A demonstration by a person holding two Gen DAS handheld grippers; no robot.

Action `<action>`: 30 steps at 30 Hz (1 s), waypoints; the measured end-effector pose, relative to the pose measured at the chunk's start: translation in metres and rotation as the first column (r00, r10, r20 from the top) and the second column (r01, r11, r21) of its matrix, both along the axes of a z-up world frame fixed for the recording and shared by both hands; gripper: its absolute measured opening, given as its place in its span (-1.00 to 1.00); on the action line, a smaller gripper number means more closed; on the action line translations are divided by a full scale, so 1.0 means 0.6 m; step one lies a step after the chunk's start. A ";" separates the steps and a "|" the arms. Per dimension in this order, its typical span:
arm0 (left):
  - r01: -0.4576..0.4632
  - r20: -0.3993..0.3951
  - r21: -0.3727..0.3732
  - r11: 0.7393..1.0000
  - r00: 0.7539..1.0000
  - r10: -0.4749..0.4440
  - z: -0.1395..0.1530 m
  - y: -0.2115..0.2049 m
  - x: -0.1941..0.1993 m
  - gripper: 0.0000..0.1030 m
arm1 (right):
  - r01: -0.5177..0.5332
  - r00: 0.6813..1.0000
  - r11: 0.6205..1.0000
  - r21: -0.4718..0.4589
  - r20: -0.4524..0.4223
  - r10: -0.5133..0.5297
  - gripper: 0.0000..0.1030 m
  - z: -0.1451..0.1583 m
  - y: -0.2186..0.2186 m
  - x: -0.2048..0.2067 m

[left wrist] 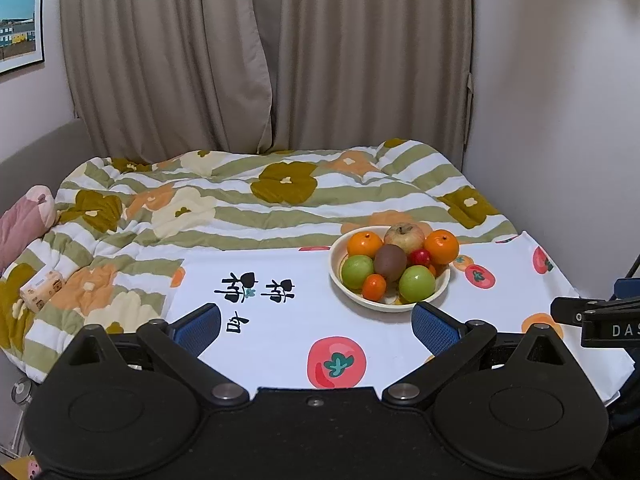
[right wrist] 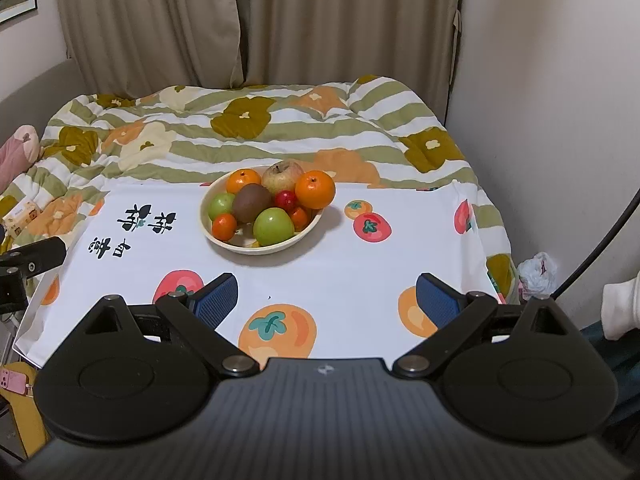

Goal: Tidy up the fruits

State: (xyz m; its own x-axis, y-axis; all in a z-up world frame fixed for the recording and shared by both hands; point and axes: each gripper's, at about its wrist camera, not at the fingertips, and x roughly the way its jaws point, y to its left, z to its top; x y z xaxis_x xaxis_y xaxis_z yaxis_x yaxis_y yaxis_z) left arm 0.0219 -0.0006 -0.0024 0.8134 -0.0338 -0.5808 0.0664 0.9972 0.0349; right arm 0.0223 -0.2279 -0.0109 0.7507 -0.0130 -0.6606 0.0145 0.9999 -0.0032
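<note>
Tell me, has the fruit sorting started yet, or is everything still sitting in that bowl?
Nothing looks done yet. All the fruit, the oranges, green apples and the brown kiwi among it, sits piled in the bowl on the tablecloth. The left gripper and right gripper are open and hold nothing. The whole sorting remains.

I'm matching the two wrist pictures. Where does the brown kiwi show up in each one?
Left wrist: kiwi right of centre, mid-bowl, behind the right claw pad.
Right wrist: kiwi left of centre, mid-bowl.
Shared landmark: the cream bowl on the fruit-print cloth.
</note>
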 end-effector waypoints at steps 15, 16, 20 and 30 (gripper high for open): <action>0.004 -0.012 0.003 1.000 1.000 -0.004 -0.006 -0.002 0.005 1.00 | 0.010 1.000 1.000 0.006 -0.014 -0.010 1.00 -0.014 0.012 -0.003; 0.004 -0.014 0.004 1.000 1.000 -0.004 -0.007 -0.002 0.006 1.00 | 0.013 1.000 1.000 0.007 -0.015 -0.013 1.00 -0.014 0.013 -0.003; 0.006 -0.017 0.000 1.000 1.000 -0.006 -0.009 0.003 0.007 1.00 | 0.021 1.000 1.000 0.007 -0.017 -0.020 1.00 -0.013 0.012 -0.001; 0.015 -0.016 -0.010 1.000 1.000 -0.015 -0.011 0.007 0.013 1.00 | 0.030 0.999 1.000 0.007 -0.016 -0.030 1.00 -0.010 0.011 0.000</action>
